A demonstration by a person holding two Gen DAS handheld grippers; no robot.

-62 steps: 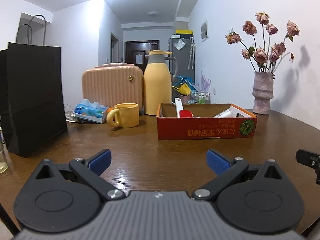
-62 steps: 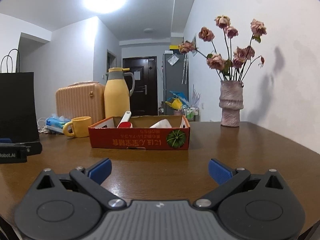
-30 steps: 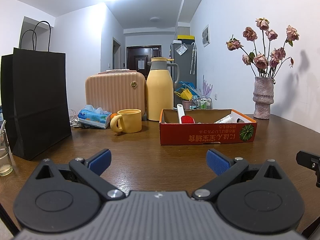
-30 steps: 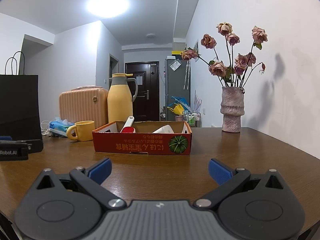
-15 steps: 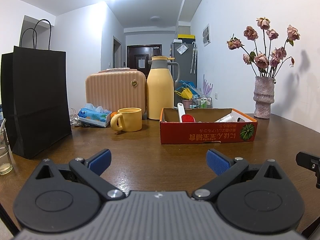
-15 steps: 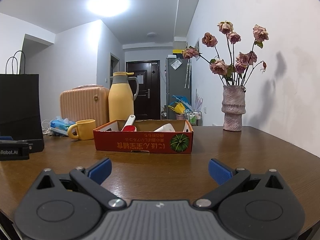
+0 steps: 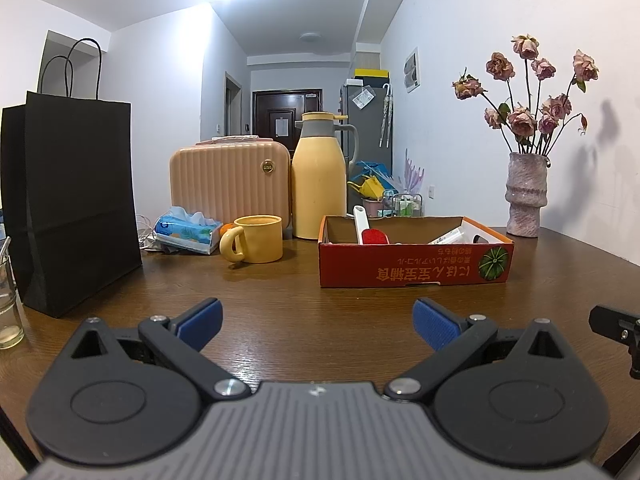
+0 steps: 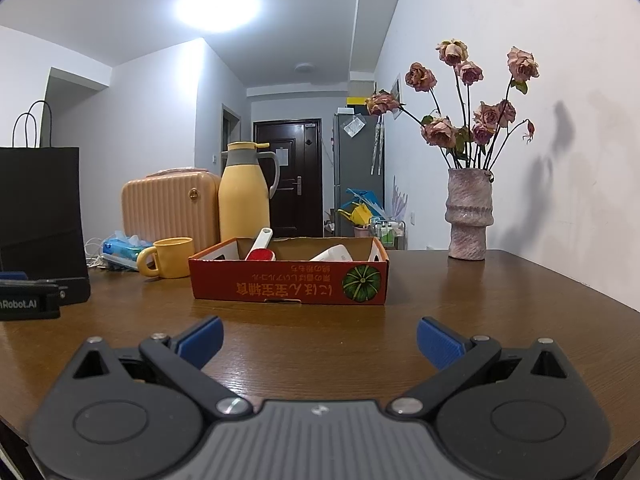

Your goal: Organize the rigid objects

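A low red cardboard box (image 7: 412, 266) (image 8: 288, 284) stands on the brown wooden table (image 7: 304, 316) (image 8: 460, 312). In it lie a white-handled red scoop (image 7: 370, 232) (image 8: 260, 250) and white items (image 7: 452, 236) (image 8: 334, 254). A yellow mug (image 7: 256, 239) (image 8: 170, 258) stands left of the box. My left gripper (image 7: 316, 322) is open and empty, low over the table in front of the box. My right gripper (image 8: 318, 340) is open and empty, also in front of the box.
Behind the mug stand a yellow thermos jug (image 7: 319, 184) (image 8: 245, 192), a peach case (image 7: 230, 182) and a tissue pack (image 7: 188, 232). A black paper bag (image 7: 68, 200) and a glass (image 7: 8, 304) are at left. A vase of dried roses (image 7: 524, 200) (image 8: 469, 216) is at right.
Both views have dropped lower and levelled since two seconds ago, so the box's inside shows less. In the last half second almost nothing has moved. Both grippers stay open.
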